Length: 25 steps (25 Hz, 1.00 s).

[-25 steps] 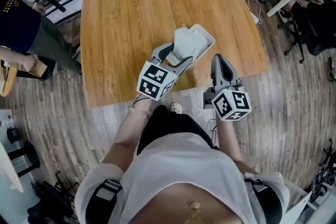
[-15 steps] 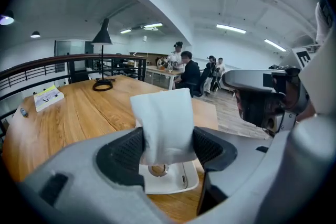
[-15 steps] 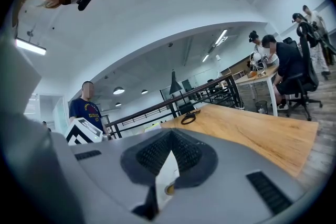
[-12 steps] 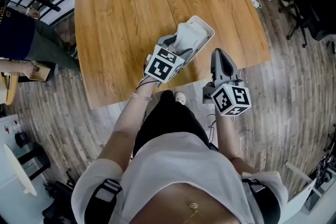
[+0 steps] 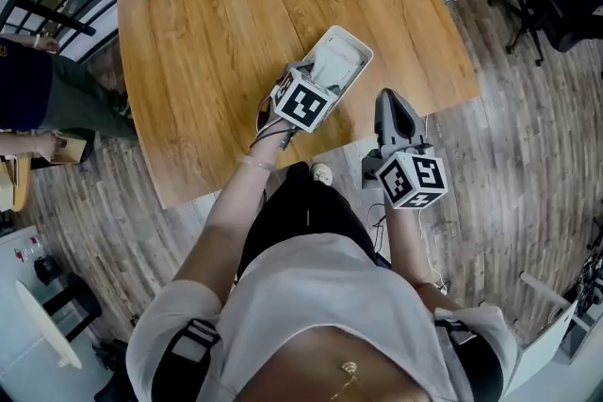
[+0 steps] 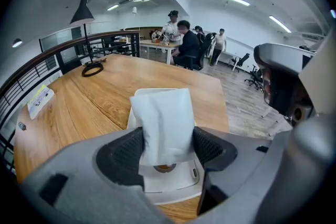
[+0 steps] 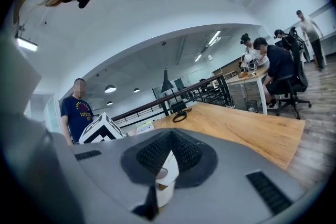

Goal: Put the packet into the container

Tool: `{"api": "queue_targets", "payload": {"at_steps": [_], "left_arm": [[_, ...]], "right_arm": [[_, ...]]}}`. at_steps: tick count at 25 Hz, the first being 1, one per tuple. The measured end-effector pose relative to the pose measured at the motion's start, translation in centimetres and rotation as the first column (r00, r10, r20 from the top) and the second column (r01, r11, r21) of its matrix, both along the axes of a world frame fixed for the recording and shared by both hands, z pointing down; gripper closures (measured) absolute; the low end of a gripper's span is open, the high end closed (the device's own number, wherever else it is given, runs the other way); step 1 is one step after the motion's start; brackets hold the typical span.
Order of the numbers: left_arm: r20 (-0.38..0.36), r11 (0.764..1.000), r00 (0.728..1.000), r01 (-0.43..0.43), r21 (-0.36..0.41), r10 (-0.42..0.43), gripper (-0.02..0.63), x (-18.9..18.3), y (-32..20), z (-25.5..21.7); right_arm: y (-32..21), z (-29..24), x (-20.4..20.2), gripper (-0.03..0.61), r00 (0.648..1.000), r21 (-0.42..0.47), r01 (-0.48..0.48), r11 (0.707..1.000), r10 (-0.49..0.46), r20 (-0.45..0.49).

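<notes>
Left gripper view: hand-held gripper (image 6: 166,150) pinches packet (image 6: 163,115) above container (image 6: 169,187), near table (image 6: 97,102) edge.

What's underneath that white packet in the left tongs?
The white container on the table, directly below the packet. The packet and left tongs hide most of its inside.

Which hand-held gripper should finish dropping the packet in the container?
Left. The left hand-held gripper grips the white packet right above the open white container. The right hand-held gripper is off to the side by the table edge, shut on a small white scrap.
</notes>
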<state>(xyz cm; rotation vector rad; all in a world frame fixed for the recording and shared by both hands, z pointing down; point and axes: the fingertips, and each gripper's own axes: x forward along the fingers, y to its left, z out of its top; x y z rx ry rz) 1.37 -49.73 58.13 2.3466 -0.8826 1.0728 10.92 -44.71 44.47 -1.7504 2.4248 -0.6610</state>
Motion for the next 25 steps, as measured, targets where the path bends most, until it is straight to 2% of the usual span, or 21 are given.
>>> {"api": "queue_targets", "payload": {"at_steps": [5,8,14,17,21,25], "left_arm": [[0.022,0.998,0.999,-0.025,-0.053,0.026,0.316,0.5,0.2,1.4],[0.067,0.996,0.997,-0.045,-0.076,0.050,0.313,0.3,0.2,2.5],[0.099,0.997,0.993,-0.060,-0.051,0.065,0.307,0.4,-0.4,3.1],[0.089,0.996,0.993,-0.075,-0.046,0.079,0.307,0.7,-0.4,3.0],[0.041,0.996,0.996,-0.073,-0.045,0.075,0.307,1.1,-0.4,2.2],[0.040,0.998,0.998,-0.055,-0.028,0.056,0.307,0.5,-0.5,1.2]], "right_arm": [[-0.5,0.1,1.0,0.568,1.000,-0.004,-0.026,1.000,0.026,0.005],[-0.8,0.1,0.9,0.568,1.000,-0.002,-0.025,1.000,0.025,0.007],[-1.2,0.5,0.7,0.568,1.000,-0.011,-0.011,1.000,0.011,-0.001],[-1.3,0.5,0.8,0.568,1.000,-0.011,-0.014,1.000,0.014,0.000],[-1.5,0.3,0.9,0.568,1.000,-0.009,-0.018,1.000,0.018,0.003],[-1.5,0.2,0.6,0.568,1.000,-0.007,-0.011,1.000,0.011,0.007]]}}
